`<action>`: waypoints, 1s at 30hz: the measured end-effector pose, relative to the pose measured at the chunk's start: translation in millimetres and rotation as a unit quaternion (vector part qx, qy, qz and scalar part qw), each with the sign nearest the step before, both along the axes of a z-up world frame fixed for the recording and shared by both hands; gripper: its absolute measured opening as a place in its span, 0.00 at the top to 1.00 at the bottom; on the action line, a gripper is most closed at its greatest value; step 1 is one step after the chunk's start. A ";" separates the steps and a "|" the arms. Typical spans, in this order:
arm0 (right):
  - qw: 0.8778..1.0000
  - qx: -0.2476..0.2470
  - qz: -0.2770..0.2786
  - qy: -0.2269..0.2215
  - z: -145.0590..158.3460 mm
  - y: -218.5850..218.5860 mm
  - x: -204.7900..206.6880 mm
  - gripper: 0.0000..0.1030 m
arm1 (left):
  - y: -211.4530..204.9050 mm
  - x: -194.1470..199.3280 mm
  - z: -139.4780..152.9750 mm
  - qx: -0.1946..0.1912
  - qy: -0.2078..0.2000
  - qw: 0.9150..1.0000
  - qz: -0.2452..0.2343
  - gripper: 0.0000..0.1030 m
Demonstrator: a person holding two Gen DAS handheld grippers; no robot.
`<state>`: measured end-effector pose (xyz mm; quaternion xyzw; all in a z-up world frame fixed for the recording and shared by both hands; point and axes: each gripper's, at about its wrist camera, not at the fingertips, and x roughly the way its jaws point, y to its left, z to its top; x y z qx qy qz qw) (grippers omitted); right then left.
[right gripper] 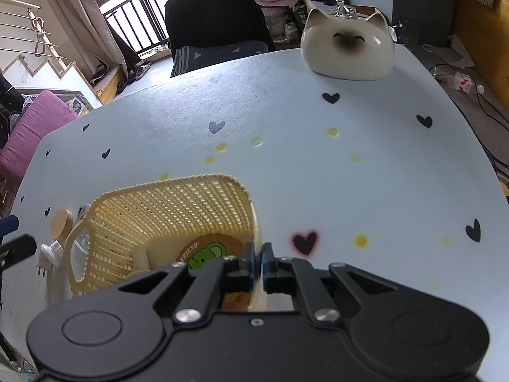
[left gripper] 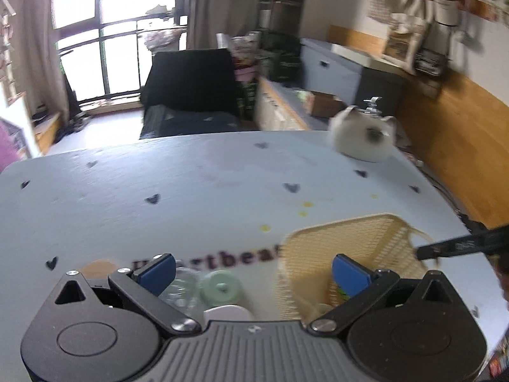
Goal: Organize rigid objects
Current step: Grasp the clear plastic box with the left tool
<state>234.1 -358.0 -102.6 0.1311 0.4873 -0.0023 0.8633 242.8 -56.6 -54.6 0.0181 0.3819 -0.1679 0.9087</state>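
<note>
**Claws over the basket: left wide and empty, right clamped on the rim**

Left claw [left gripper: 253,270] spread wide, nothing between blue pads. Right claw [right gripper: 257,262] pinched on near rim of cream plastic lattice basket [right gripper: 178,210].
Pale blue heart-print table [right gripper: 286,165] carries all.
Basket near front edge, green-elephant printed item [right gripper: 206,254] inside.
White ceramic cat figure [right gripper: 348,47] at far edge.
Mint round spool [left gripper: 221,288], wooden-lidded clear jar [right gripper: 62,222], white plug adapter [right gripper: 49,254] beside basket's left side.

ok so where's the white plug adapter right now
In the right wrist view the white plug adapter lies on the table at the far left, just outside the cream basket's left wall, directly below the wooden-lidded jar.
</note>
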 end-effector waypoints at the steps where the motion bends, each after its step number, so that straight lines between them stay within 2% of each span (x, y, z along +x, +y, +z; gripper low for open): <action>1: 1.000 0.001 -0.001 0.000 -0.1 -0.1 0.0 0.95 | 3.7 3.7 -3.1 0.002 0.001 1.000 0.008 0.00; 7: 1.000 0.004 -0.003 0.001 -1.2 -1.0 0.7 0.95 | 30.0 22.4 -27.9 0.032 0.004 0.998 0.049 0.00; 13: 1.000 0.006 -0.007 0.002 -2.9 -1.4 2.6 0.95 | 53.0 38.3 -55.0 0.070 0.003 0.996 0.059 0.01; 18: 1.000 0.007 -0.009 0.004 -4.6 -1.8 4.8 0.95 | 55.7 47.9 -74.1 0.085 0.027 0.996 0.031 0.15; 24: 1.000 0.008 -0.012 0.006 -6.4 -2.2 7.6 0.95 | 46.3 58.5 -97.3 0.105 0.060 0.993 -0.014 0.17; 27: 1.000 0.007 -0.013 0.007 -6.8 -1.9 8.5 0.95 | 40.9 63.7 -107.6 0.127 0.070 0.989 -0.025 0.18; 30: 1.000 0.007 -0.014 0.008 -7.1 -1.4 8.9 0.95 | 38.7 69.7 -112.3 0.131 0.076 0.988 -0.029 0.19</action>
